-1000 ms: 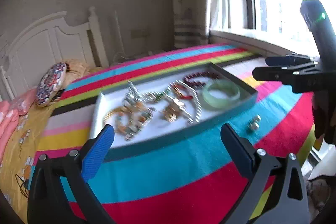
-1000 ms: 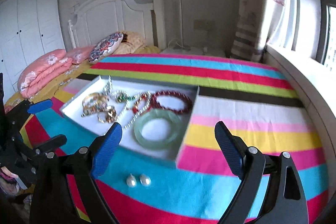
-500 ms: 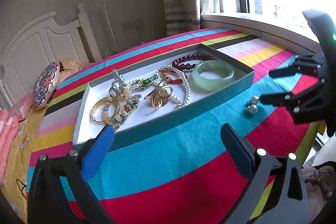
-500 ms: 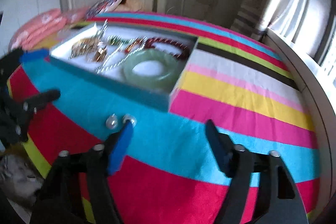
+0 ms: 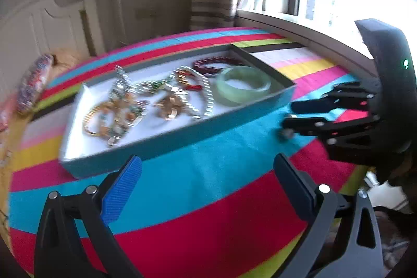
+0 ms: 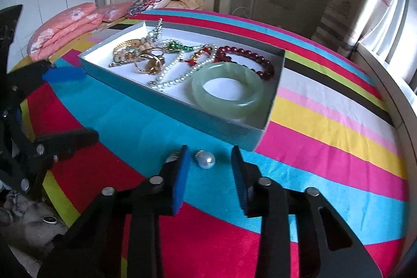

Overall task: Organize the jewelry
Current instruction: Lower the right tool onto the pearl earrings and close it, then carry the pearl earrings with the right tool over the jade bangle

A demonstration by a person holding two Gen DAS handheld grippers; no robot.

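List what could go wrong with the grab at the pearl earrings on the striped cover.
1. The right gripper is closing with one pearl earring between its pads but not yet pressed; round and smooth, it may squirt out and roll.
2. The second earring sits half hidden behind the blue pad and may get knocked aside.
3. The jewelry box lies close ahead; the fingers could bump its wall.

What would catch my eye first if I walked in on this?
Probably the bedspread, striped in loud pink, blue, yellow and red. On it sits a shallow box of tangled jewelry, with a pale green bangle at its near right corner. Just in front of the box, the right gripper is closing around a pearl earring lying on the blue stripe.
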